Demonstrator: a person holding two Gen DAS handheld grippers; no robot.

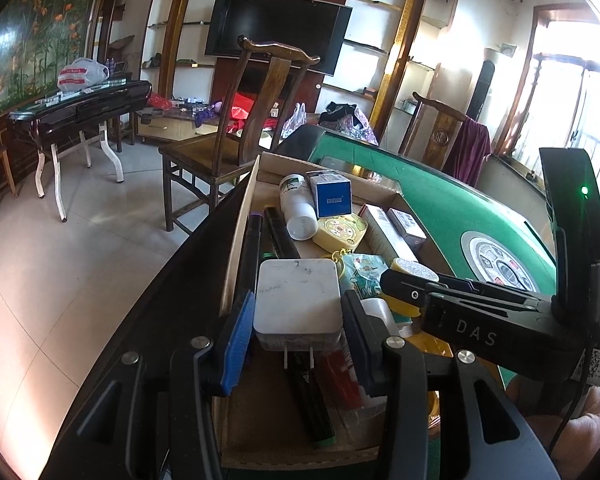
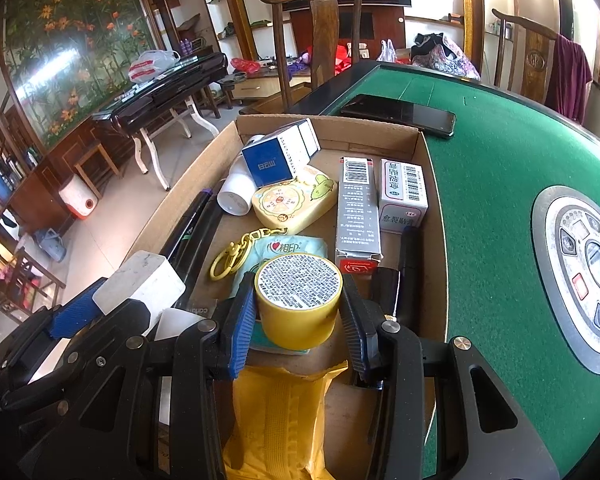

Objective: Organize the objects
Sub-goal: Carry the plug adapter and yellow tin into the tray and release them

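An open cardboard box (image 2: 431, 184) lies on the green table (image 2: 500, 168), full of small items. In the left wrist view my left gripper (image 1: 298, 334) is shut on a white plug-in charger (image 1: 298, 292), prongs pointing back toward the camera, over the box's near left part. In the right wrist view my right gripper (image 2: 298, 320) is shut on a yellow round jar (image 2: 300, 316) with a printed white lid, just above a tissue packet (image 2: 296, 246). The two grippers sit side by side; the charger (image 2: 140, 282) shows at left in the right wrist view.
In the box are a white bottle (image 2: 236, 194), a blue and white carton (image 2: 278, 156), a yellow keychain toy (image 2: 296, 200), a silver carton (image 2: 356, 208), a white medicine carton (image 2: 403, 192), black markers (image 1: 278, 232) and a yellow packet (image 2: 276, 412). A phone (image 2: 400, 114) lies beyond. A wooden chair (image 1: 236, 128) stands behind.
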